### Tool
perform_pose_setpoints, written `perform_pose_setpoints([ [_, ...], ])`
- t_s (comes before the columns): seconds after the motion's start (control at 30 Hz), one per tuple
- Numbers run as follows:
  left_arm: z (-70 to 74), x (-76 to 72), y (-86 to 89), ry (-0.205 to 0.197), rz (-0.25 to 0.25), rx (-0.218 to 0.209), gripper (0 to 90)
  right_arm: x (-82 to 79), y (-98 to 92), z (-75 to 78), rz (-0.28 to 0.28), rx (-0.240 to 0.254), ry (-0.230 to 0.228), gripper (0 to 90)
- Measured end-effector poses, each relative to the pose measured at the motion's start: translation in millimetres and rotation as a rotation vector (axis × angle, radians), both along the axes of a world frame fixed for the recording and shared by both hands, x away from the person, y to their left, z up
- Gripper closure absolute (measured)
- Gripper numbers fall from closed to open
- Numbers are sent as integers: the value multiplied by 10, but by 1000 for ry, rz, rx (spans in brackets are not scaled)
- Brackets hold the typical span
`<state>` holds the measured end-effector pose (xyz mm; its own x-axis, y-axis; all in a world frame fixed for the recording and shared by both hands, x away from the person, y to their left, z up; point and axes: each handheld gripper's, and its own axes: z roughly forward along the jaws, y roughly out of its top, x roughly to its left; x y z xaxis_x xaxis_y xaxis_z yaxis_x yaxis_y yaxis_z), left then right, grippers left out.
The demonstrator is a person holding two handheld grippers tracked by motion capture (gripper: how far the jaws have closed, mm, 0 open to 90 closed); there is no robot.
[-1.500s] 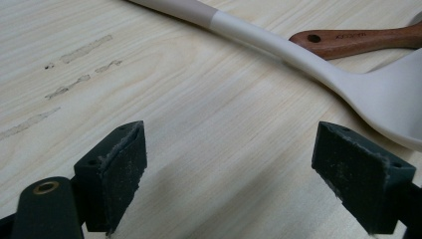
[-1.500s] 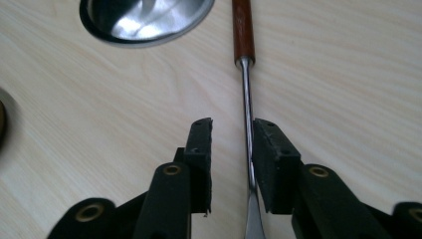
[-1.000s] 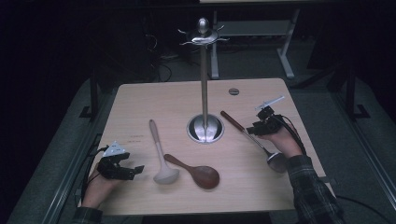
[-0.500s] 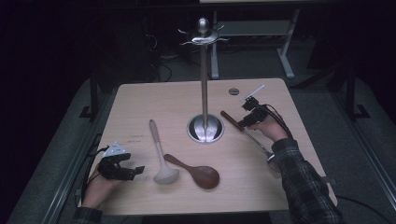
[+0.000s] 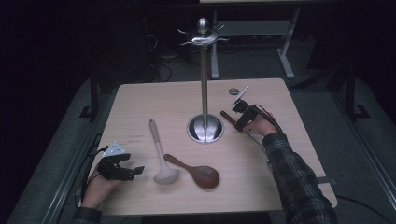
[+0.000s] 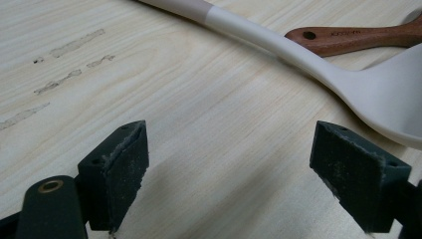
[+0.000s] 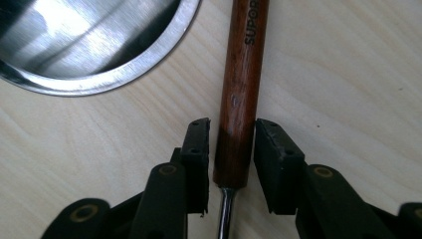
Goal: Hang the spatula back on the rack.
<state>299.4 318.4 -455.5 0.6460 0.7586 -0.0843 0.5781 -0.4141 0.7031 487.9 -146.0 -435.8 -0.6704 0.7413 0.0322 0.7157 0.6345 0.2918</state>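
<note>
A utensil with a dark wooden handle (image 7: 244, 74) and a thin metal shaft (image 7: 226, 214) lies on the table just right of the stand's round steel base (image 7: 99, 40). My right gripper (image 7: 231, 129) is low over it, one jaw on each side of the handle's lower end. The jaws have just been closing, and a thin gap shows at the left pad. In the high view the right gripper (image 5: 242, 115) sits beside the base (image 5: 204, 129). My left gripper (image 5: 133, 171) rests open near the table's front left, with bare wood between its jaws (image 6: 229, 144).
A tall steel hook stand (image 5: 203, 70) rises from the table's middle. A white ladle (image 5: 159, 149) and a wooden spoon (image 5: 196, 171) lie side by side right of the left gripper. A small round disc (image 5: 233, 91) lies toward the back. Dark floor surrounds the table (image 5: 154, 102).
My right gripper moved left toward the stand's base and came down over the wooden handle, its jaws narrower. The left gripper, ladle and spoon stayed put.
</note>
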Motion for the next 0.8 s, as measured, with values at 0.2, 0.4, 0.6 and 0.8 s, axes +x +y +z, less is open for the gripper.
perform_pose_setpoints([
  [0.2, 0, 2, -4, -2, -5, 5, 150, 21, 28, -52, -2, -25, 11, 702],
  [0.4, -11, 3, -14, 5, -8, 13, 150, 31, 29, -55, -28, -22, 25, 714],
  [0.6, -1, -6, -14, 3, -10, 16, 150, 49, 37, -49, -35, -29, 36, 736],
  [0.8, -5, -1, -1, 3, -3, 10, 150, 43, 32, -52, -43, -23, 32, 737],
])
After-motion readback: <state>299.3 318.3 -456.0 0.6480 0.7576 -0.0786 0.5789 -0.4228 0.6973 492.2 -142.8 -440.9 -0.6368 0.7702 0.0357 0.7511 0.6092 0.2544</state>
